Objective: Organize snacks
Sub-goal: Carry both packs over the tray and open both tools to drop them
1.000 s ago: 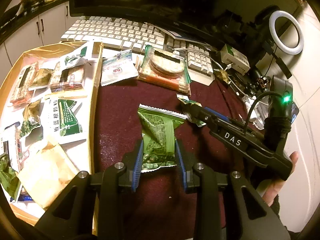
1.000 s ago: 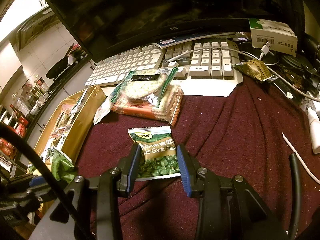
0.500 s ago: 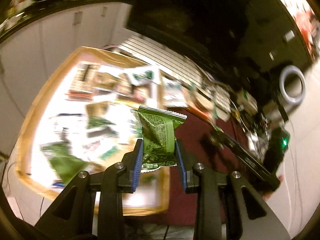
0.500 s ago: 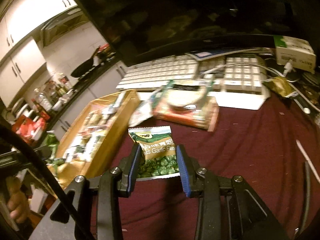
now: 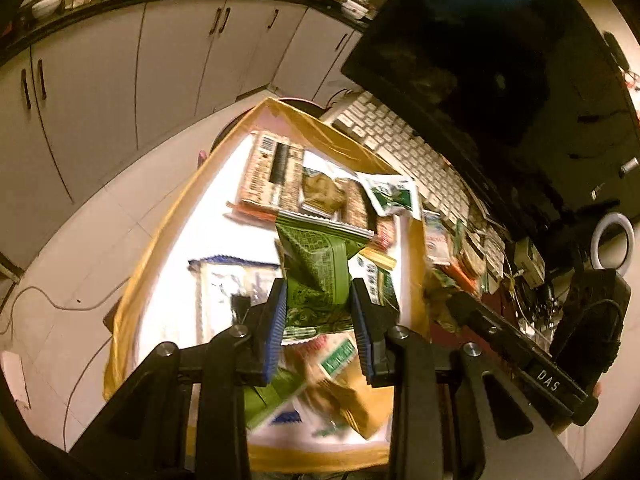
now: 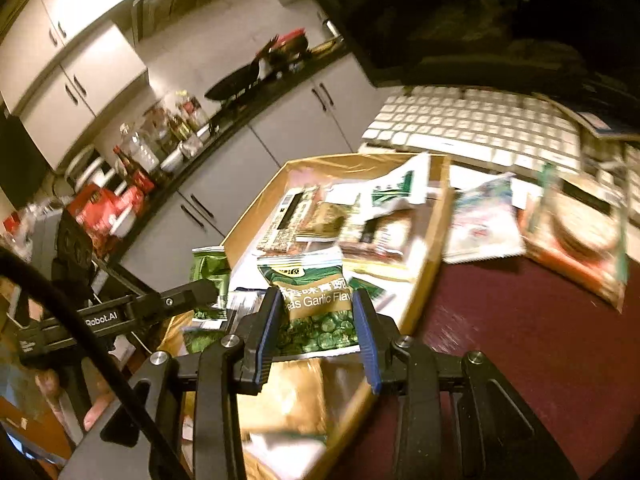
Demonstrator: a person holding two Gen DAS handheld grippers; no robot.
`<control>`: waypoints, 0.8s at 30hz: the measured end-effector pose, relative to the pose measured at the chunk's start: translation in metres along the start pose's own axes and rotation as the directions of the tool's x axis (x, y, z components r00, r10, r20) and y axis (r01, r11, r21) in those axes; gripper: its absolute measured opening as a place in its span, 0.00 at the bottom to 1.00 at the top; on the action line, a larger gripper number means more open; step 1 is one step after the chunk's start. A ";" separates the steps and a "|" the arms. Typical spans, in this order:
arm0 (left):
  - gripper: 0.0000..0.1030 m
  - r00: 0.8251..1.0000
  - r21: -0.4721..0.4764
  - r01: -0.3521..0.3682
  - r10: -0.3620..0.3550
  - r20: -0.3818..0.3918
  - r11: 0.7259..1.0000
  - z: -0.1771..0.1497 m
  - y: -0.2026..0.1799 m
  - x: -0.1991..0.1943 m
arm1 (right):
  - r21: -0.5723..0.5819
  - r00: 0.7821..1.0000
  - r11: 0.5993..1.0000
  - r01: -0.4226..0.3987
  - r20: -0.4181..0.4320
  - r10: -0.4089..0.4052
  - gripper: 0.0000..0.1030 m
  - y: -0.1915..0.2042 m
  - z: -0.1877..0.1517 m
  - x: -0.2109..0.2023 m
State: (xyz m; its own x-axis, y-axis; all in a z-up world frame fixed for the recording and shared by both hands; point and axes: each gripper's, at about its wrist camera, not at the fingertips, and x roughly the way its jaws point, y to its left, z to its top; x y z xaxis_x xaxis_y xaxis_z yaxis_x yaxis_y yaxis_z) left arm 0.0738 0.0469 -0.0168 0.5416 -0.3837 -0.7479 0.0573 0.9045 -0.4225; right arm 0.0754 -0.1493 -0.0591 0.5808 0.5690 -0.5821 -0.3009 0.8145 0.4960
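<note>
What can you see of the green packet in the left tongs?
The green packet is a small crinkly foil-like pouch, dark green with a fine printed pattern and pale serrated seals at both ends. It stands roughly upright, creased down the middle, its lower half pinched between the blue pads of the left tongs. It hangs above the snack-filled box, touching nothing else.
</note>
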 end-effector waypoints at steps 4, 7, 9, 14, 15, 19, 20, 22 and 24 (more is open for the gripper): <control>0.32 0.999 -0.036 0.003 -0.004 -0.039 0.999 0.016 0.017 0.017 | -0.034 0.998 0.999 0.041 -0.048 -0.043 0.35 0.015 0.008 0.027; 0.32 0.999 -0.036 -0.005 0.003 -0.051 0.999 0.023 0.024 0.028 | -0.048 0.993 0.996 0.070 -0.089 -0.074 0.37 0.020 0.011 0.047; 0.32 0.998 -0.029 -0.027 0.025 -0.060 0.999 0.024 0.027 0.036 | -0.045 0.991 0.996 0.076 -0.103 -0.080 0.38 0.021 0.010 0.051; 0.57 0.997 -0.038 -0.079 0.078 -0.026 0.996 0.020 0.032 0.034 | -0.036 0.996 0.999 0.036 -0.082 -0.039 0.53 0.022 0.008 0.043; 0.60 0.997 -0.029 -0.080 0.080 -0.009 0.996 0.018 0.029 0.030 | -0.031 0.997 0.999 0.019 -0.067 -0.021 0.56 0.020 0.008 0.035; 0.65 0.991 0.028 -0.119 0.117 0.062 0.993 0.010 0.010 0.011 | -0.011 1.000 1.000 -0.006 -0.013 0.005 0.59 0.011 0.008 0.013; 0.66 0.989 0.049 -0.130 0.125 0.081 0.990 0.006 0.002 0.005 | -0.001 1.000 1.000 -0.006 0.004 0.006 0.59 0.006 0.007 0.005; 0.72 0.986 0.086 -0.127 0.116 0.123 0.988 -0.002 -0.014 -0.007 | 0.038 0.999 0.999 -0.001 0.035 -0.001 0.67 -0.013 0.004 -0.014; 0.77 0.983 0.118 -0.121 0.102 0.151 0.986 -0.010 -0.030 -0.016 | 0.078 0.998 0.997 0.022 0.053 -0.026 0.68 -0.031 0.002 -0.027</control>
State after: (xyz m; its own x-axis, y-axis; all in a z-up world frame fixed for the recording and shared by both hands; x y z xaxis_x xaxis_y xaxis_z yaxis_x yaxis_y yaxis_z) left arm 0.0550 0.0246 0.0029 0.6651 -0.2564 -0.7014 0.0903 0.9599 -0.2653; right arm 0.0712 -0.1903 -0.0576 0.6278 0.5406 -0.5600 -0.2280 0.8156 0.5317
